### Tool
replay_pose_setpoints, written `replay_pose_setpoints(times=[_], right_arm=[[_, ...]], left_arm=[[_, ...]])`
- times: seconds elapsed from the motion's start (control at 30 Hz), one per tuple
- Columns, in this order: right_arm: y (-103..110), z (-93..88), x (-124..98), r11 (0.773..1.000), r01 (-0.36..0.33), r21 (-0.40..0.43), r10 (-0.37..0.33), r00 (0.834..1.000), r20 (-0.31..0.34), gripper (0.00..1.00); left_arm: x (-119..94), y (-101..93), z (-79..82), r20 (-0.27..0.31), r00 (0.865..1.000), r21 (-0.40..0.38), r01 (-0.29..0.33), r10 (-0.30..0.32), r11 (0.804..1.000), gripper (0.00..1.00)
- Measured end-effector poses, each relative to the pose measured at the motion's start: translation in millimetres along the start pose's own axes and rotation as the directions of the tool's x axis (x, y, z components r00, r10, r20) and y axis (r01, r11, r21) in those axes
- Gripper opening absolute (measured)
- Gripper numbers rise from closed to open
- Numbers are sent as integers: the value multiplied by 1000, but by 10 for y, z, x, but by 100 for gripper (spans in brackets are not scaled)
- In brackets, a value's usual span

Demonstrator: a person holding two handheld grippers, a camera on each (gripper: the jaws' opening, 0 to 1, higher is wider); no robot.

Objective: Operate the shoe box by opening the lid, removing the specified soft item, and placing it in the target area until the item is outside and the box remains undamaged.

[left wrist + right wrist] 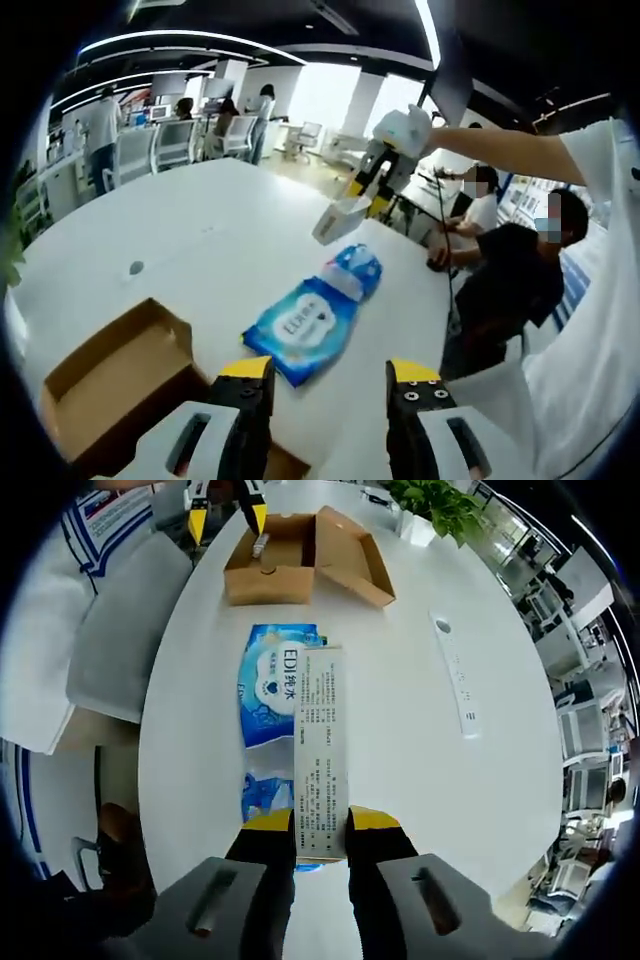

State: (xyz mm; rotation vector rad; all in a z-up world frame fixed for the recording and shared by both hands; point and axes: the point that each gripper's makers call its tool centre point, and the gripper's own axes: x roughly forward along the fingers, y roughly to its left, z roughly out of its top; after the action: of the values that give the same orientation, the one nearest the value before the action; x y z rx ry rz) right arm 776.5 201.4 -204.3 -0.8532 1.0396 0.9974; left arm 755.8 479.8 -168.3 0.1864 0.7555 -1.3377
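Wipes pack (312,325) is laid flat on the white bench (200,230), beside the opened shoe box (120,370); a printed slip (320,755) is pinched between the right gripper (320,825) fingers. Left gripper (330,385) fingers are held apart, empty.

wipes pack (268,695): right part hidden behind my held white box (320,750) | shoe box (110,375): near end cut off | box print: unreadable
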Motion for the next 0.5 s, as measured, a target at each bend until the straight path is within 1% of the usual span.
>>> replay_pose_setpoints(times=[0.13, 0.27, 0.33, 0.43, 0.5], right_arm=[[-119, -190, 64, 1000, -10, 11, 10, 1000, -4, 17], [-154, -317, 136, 1000, -22, 13, 23, 1000, -10, 17], [-177, -378, 189, 999, -28, 22, 29, 1000, -9, 17], [-239, -502, 294, 999, -41, 30, 42, 999, -14, 17], [-237, -555, 358, 998, -53, 34, 54, 998, -17, 17]], left_arm=[[51, 15, 42, 5, 1000, -8, -11, 12, 1000, 45], [93, 29, 65, 10, 1000, -25, -26, 26, 999, 45], [89, 53, 53, 6, 1000, -29, -31, 31, 999, 45], [121, 67, 81, 7, 999, -40, -40, 40, 998, 45], [139, 71, 98, 8, 999, -45, -44, 44, 998, 45]])
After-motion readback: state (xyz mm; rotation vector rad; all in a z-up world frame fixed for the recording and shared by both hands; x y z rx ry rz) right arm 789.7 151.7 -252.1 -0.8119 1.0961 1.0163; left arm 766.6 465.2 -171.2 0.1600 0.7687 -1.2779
